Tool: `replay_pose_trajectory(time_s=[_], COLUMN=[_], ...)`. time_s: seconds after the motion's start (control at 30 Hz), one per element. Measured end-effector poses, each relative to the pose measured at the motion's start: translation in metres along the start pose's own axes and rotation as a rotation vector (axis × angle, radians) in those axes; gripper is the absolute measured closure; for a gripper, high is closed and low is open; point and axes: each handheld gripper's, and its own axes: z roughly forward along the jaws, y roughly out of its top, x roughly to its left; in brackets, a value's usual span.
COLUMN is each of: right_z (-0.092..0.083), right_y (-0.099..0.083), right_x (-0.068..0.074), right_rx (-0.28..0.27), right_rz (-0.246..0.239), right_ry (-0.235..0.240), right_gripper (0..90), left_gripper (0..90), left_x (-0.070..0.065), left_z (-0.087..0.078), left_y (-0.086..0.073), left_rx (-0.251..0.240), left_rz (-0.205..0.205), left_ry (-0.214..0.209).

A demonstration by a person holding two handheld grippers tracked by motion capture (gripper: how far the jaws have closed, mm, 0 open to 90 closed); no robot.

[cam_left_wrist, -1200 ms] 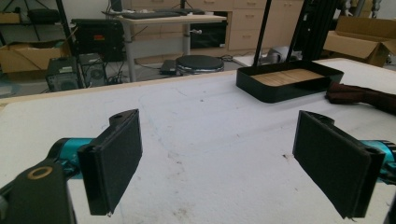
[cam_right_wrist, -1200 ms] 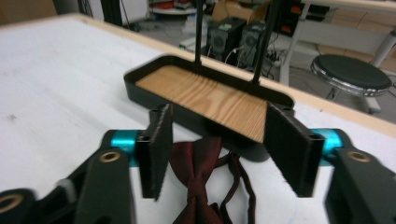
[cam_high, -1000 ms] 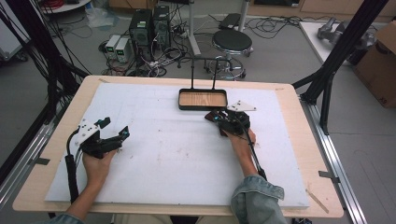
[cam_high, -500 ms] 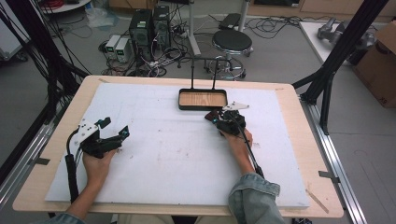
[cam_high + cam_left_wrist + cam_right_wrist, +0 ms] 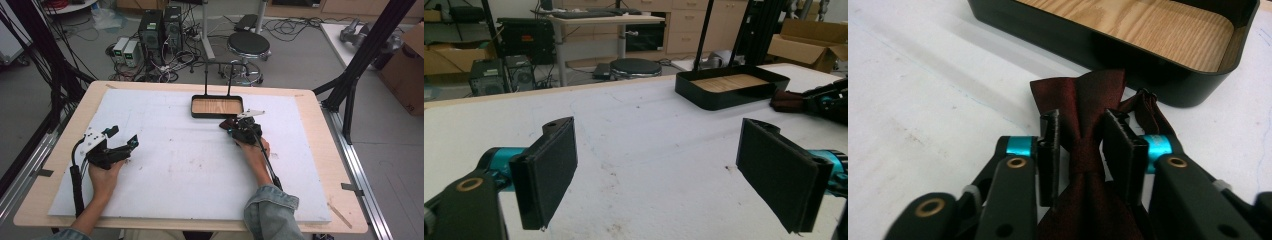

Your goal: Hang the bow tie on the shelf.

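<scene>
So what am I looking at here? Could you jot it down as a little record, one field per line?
Setting: white-covered wooden table
Left gripper: jaws wide apart, nothing between them, held low over the table
Right gripper: jaws closed on the knot of a dark red satin bow tie
Container: black rectangular tray with a wood-grain floor, empty
Bow tie position: just outside the tray's near wall, not in it
Beyond the table: round black stool
</scene>
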Motion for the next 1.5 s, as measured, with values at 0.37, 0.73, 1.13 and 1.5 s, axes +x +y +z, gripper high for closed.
replay_pose_trajectory(time_s=[0.37, 0.73, 1.13, 1.5], right_z=[-0.002, -0.034, -0.063, -0.079], right_y=[0.0, 0.02, 0.064, 0.089], right_x=[0.0, 0.005, 0.0, -0.012], right_rx=[0.006, -0.121, -0.195, -0.257], right_rz=[0.014, 0.0, -0.047, -0.048], right_ry=[-0.004, 0.015, -0.02, -0.05], right_gripper=[77.1, 77.5, 77.5, 77.5], left_gripper=[17.1, 17.1, 17.2, 17.4], left_x=[0.001, 0.001, 0.0, 0.0], left_z=[0.0, 0.0, 0.0, 0.0], left_y=[0.0, 0.0, 0.0, 0.0], left_rx=[0.002, 0.001, 0.001, -0.001], left_rz=[-0.003, 0.0, 0.0, 0.003], left_ry=[0.001, 0.012, 0.008, 0.002])
